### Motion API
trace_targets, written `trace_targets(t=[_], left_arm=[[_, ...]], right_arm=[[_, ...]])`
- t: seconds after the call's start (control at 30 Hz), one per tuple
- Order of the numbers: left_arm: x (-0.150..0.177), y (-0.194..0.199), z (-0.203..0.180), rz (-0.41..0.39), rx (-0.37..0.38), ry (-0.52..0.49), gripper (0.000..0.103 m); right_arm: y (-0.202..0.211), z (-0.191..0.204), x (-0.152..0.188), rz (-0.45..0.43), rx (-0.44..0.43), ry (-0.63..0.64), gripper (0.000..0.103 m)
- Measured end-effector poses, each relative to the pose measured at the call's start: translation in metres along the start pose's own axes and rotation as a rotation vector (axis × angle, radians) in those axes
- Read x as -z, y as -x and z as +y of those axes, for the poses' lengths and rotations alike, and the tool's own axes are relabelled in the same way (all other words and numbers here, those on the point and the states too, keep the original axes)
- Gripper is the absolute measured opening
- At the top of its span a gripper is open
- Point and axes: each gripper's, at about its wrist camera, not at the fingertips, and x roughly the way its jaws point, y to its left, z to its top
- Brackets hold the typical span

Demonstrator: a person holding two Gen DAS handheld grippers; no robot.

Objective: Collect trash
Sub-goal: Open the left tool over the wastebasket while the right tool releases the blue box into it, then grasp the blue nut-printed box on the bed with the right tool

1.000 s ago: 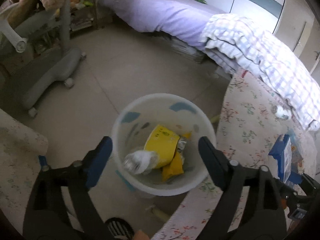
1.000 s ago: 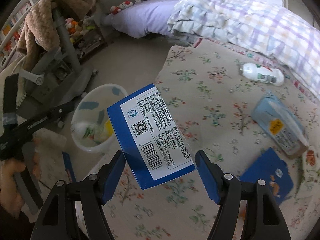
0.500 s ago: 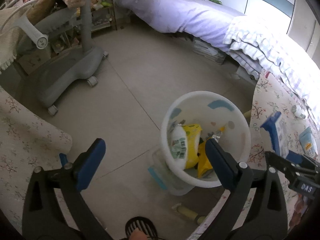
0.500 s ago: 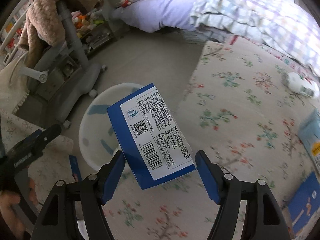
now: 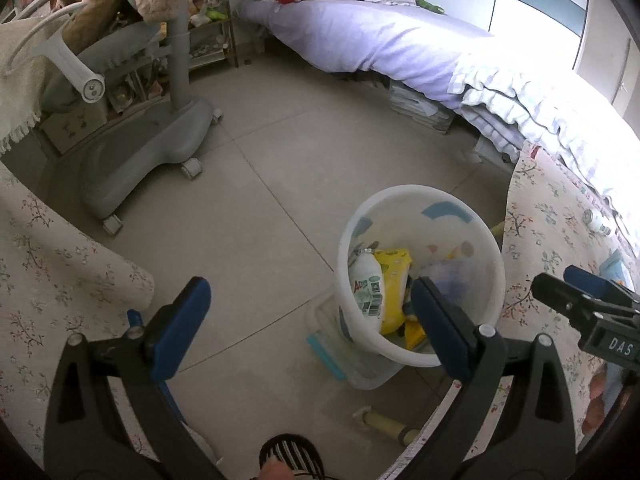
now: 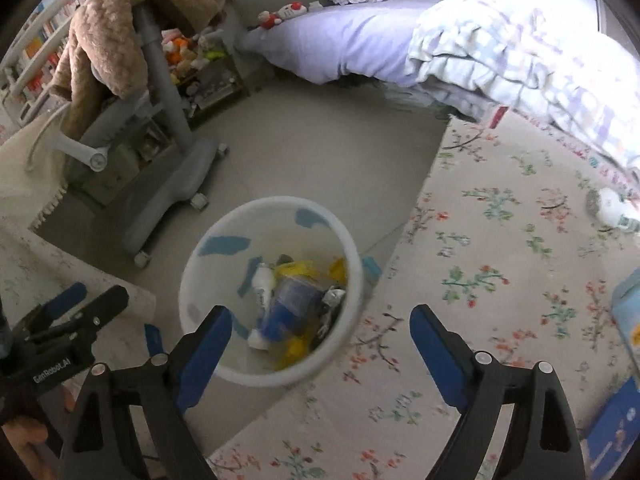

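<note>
Beside floral mat, on tile floor: round white plastic bin is sitting with its smooth translucent wall showing blue patches.
Bin contents: blue-and-white carton, boxy and blurred, is lying on top of the pile; white bottle with printed label is leaning against the wall; crinkled yellow wrapper is lying next to it.
Right gripper: jaws have just been opening, now standing wide with nothing between the blue pads; it is hanging above the bin's near rim and the mat edge.
Left gripper: jaws are standing wide, empty, pointing down at bare tile left of the bin; right pad is overlapping the bin rim in view.
Floral mat: soft cream fabric with a flower print is lying flat, touching the bin on its right.
Still on mat: small white bottle is lying on its side near the checked quilt, which is bunched in ruffled folds.
Floor: matte grey tiles with thin grout lines; grey moulded chair base on castors is standing well apart from the bin.
</note>
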Motion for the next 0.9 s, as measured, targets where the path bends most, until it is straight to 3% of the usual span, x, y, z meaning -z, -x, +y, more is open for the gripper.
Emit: trace_targets(t=[0.23, 0.53, 0.9], left_arm=[[0.003, 0.008, -0.016, 0.007, 0.026, -0.016, 0.102], [0.013, 0.015, -0.058, 0.061, 0.091, -0.110, 0.102], [0.024, 0.017, -0.097, 0.155, 0.182, -0.064, 0.102]], right_arm=[[0.028, -0.023, 0.014, 0.011, 0.034, -0.009, 0.092], [0.084, -0.086, 0.045, 0.025, 0.151, -0.025, 0.092], [0.128, -0.169, 0.076, 0.095, 0.257, -0.082, 0.092]])
